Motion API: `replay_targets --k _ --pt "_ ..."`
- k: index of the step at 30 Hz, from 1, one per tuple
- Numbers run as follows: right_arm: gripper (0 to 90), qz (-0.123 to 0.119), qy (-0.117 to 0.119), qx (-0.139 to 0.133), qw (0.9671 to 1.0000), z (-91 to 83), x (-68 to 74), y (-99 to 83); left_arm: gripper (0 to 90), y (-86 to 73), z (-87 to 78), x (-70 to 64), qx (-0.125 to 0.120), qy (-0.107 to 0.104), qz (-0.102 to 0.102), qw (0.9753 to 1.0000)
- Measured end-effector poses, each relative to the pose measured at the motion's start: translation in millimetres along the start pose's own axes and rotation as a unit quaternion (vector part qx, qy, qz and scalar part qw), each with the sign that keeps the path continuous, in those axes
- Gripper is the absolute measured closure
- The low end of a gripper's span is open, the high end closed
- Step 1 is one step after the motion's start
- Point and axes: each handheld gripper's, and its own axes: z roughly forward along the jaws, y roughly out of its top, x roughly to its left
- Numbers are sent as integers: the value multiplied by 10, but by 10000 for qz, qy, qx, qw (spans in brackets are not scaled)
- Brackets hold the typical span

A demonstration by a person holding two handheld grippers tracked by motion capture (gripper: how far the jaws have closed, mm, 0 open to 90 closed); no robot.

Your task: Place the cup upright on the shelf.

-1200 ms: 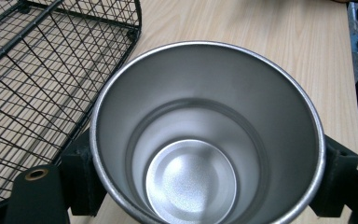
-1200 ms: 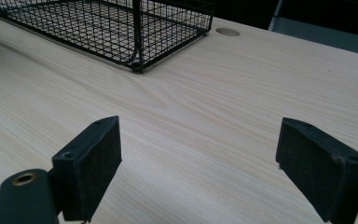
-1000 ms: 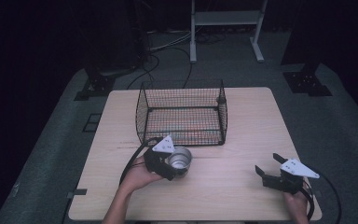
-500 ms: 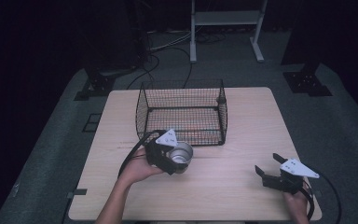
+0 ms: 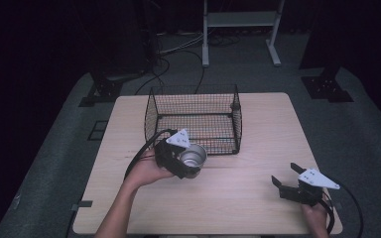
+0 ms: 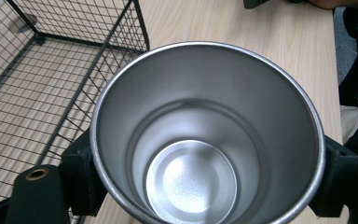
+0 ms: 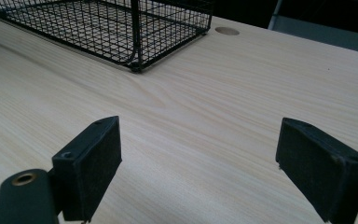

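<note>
- Since a second ago, my left claw [image 5: 191,161] has carried the steel cup [image 5: 192,157] up and a little toward the wire basket [image 5: 193,120]; half a second ago it was already partway there, and now the cup's rim sits just at the basket's near wall.
- My left claw is clamped on the cup: in the left gripper view, one black pad [image 6: 81,179] presses its left flank and the other presses its right flank, the cup [image 6: 207,135] squeezed between them.
- That cup is tipped with its open mouth facing my camera, so I look straight down inside to its shiny round bottom; it holds nothing.
- Behind the cup in the same view, the basket's mesh [image 6: 51,88] lies to the left, with bare wooden table [image 6: 242,25] beyond.
- Whether the cup's base touches the table, I cannot tell from above.
- My right claw [image 5: 287,184] has not shifted; it rests low near the table's front right corner, well apart from cup and basket.
- Its jaws stand wide apart and grip nothing: in the right gripper view, only pale wood grain lies between the two pads [image 7: 91,161].
- Farther off in that view, a corner of the basket [image 7: 135,28] stands on the tabletop [image 7: 242,93].
</note>
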Motion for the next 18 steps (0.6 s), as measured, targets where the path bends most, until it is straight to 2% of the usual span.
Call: replay_targets --k 18 --pt "134 -31 19 -26 10000 4 -3 0 176 238 -87 200 12 -155 36 9999"
